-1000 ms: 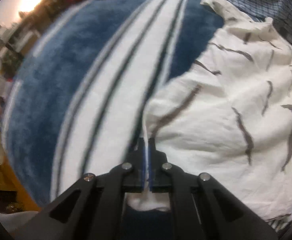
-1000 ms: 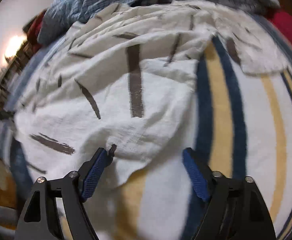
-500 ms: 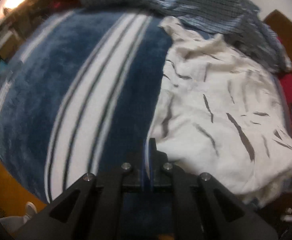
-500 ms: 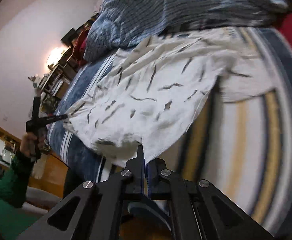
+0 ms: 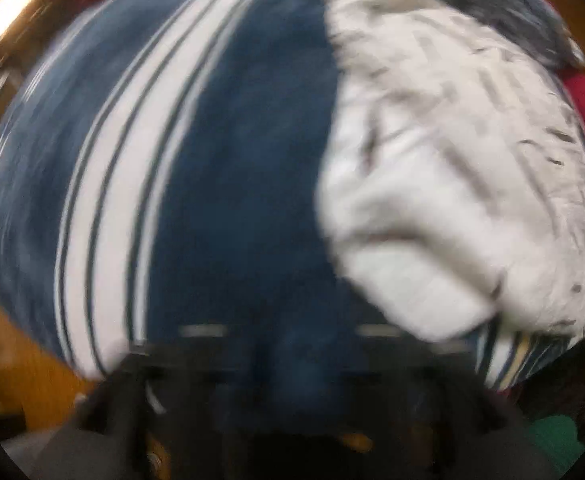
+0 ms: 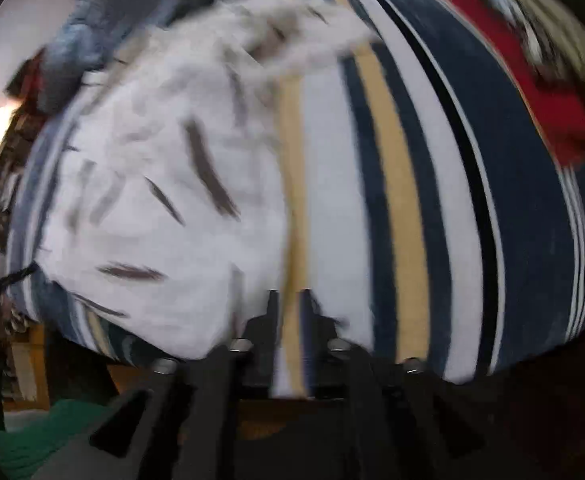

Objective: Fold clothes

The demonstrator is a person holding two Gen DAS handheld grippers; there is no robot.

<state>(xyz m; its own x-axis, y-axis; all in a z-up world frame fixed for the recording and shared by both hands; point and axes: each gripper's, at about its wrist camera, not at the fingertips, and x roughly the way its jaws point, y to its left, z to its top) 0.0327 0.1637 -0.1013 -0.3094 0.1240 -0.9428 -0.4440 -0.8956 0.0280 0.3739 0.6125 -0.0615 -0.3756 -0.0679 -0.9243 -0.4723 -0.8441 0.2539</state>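
Observation:
A white garment with dark brush marks (image 5: pixel 452 184) lies on a striped blue and white blanket (image 5: pixel 232 160), at the right in the left wrist view. That view is badly blurred. My left gripper (image 5: pixel 292 344) is a dark smear at the bottom and its fingers cannot be made out. In the right wrist view the garment (image 6: pixel 164 208) lies at the left on the blanket (image 6: pixel 412 200). My right gripper (image 6: pixel 290 308) has its jaws a narrow gap apart, with the blanket's stripes showing between them and no cloth in it.
A grey checked garment (image 6: pixel 132 20) is heaped at the far side of the bed. Red fabric (image 6: pixel 532 80) lies at the right. The bed's wooden edge (image 5: pixel 20 360) shows at the lower left. A green sleeve (image 6: pixel 32 432) is at the bottom left.
Both grippers have let go of the white garment, which now lies folded over on the blanket. Both cameras are moving fast, and the left view has blurred.

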